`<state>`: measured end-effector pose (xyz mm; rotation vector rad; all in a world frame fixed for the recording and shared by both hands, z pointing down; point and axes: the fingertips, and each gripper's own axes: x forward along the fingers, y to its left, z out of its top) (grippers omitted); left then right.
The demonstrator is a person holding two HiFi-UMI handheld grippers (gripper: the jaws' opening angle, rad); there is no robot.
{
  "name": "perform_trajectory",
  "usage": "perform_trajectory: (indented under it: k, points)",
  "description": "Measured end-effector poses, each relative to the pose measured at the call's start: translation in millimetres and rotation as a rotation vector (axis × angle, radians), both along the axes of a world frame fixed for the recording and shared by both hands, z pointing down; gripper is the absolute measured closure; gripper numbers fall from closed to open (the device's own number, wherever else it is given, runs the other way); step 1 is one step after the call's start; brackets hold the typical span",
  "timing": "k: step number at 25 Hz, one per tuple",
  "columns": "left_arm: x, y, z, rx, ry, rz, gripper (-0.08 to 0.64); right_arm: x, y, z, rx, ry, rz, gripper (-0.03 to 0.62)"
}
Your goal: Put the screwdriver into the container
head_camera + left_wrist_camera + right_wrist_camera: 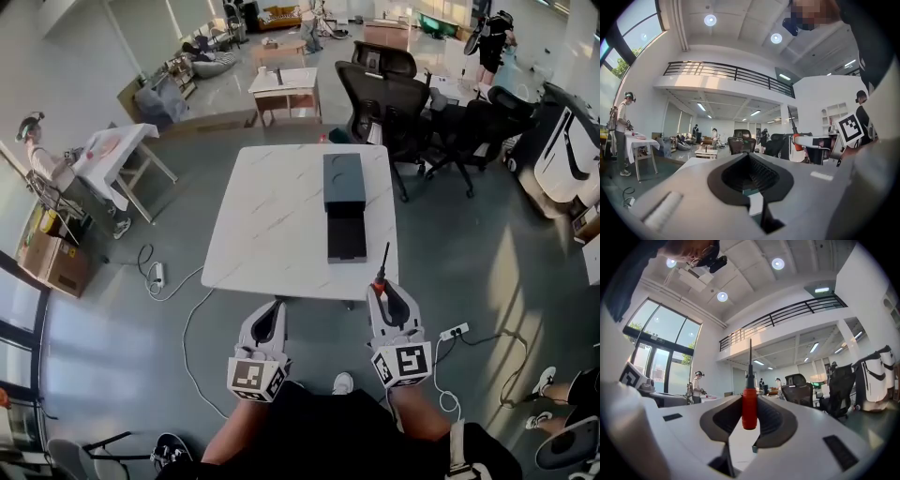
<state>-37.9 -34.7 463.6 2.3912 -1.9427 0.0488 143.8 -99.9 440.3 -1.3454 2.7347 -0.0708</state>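
Right gripper clamped on the red-handled, black-shafted screwdriver, held upright between the jaws by the near right corner of the white marble-pattern table; left gripper closed, holding nothing; dark grey rectangular container on the table, apart from both grippers.

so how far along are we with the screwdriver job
Done: the right gripper has the screwdriver clamped by its red handle, shaft up. In hand: it's held at the near edge of the white table, short of the dark container. Left: get it into that container and let go. The left gripper is empty.
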Motion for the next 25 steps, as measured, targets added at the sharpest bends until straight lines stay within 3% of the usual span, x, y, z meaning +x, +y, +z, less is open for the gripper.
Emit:
perform_trajectory:
  k: [4, 14, 25]
  points:
    - [-11, -10, 3, -0.006, 0.000, -0.020, 0.550, -9, -16, -3, -0.002, -0.041, -0.021, 0.492]
    - [-50, -75, 0, 0.024, 0.009, 0.024, 0.549, -49, -70, -12, 0.034, -0.021, 0.021, 0.492]
    - [-123, -158, 3, 0.009, 0.010, 0.113, 0.550, -110, -140, -2, -0.054, -0.034, 0.090, 0.492]
